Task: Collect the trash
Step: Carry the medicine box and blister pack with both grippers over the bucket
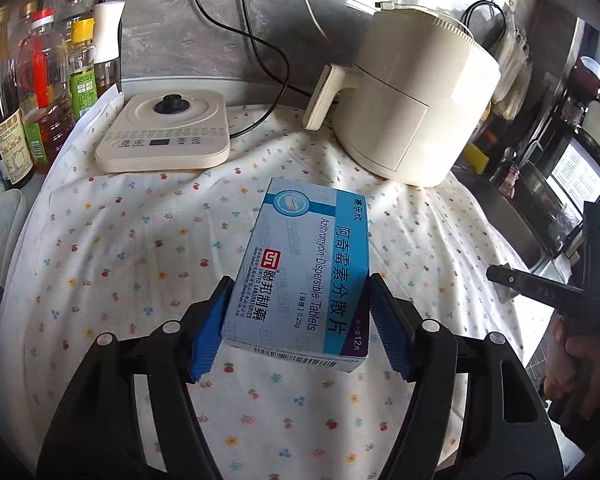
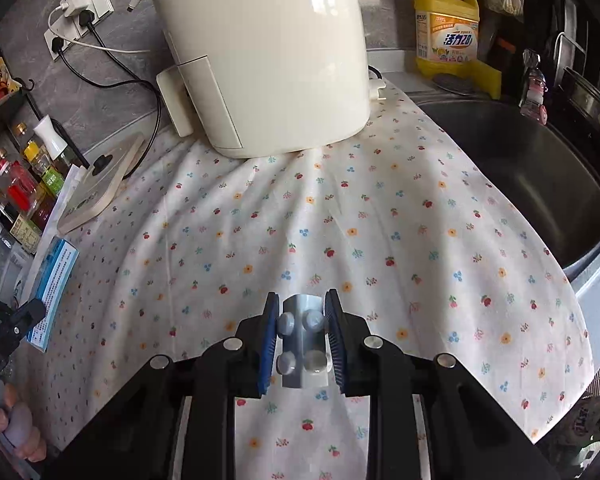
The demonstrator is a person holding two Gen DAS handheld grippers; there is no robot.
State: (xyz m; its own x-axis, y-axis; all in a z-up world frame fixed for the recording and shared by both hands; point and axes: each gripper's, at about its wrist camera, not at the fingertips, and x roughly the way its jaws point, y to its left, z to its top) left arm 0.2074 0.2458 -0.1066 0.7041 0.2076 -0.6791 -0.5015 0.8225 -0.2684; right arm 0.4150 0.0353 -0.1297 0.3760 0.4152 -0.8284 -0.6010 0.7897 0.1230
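Azithromycin tablet box (image 1: 300, 276) clamped in left gripper (image 1: 300, 324), lifted before air fryer (image 1: 412, 96); right gripper (image 2: 302, 340) pinches blister pack (image 2: 303, 344). Next: find bin, none visible.

Air fryer (image 2: 260, 52): top cut off by the upper edge of the right wrist view.
Bottles (image 1: 40, 92): far left of the left wrist view, label print too small to read.
Medicine box (image 2: 54, 292): lower left of the right wrist view, near end hidden behind the left gripper (image 2: 12, 324).
Blister pack (image 2: 304, 340): side edges covered by blue pads (image 2: 269, 336).
Sink (image 2: 540, 184): right part lost in the dark rim.
Shelf items (image 1: 580, 120): right side, blurred, unidentifiable.
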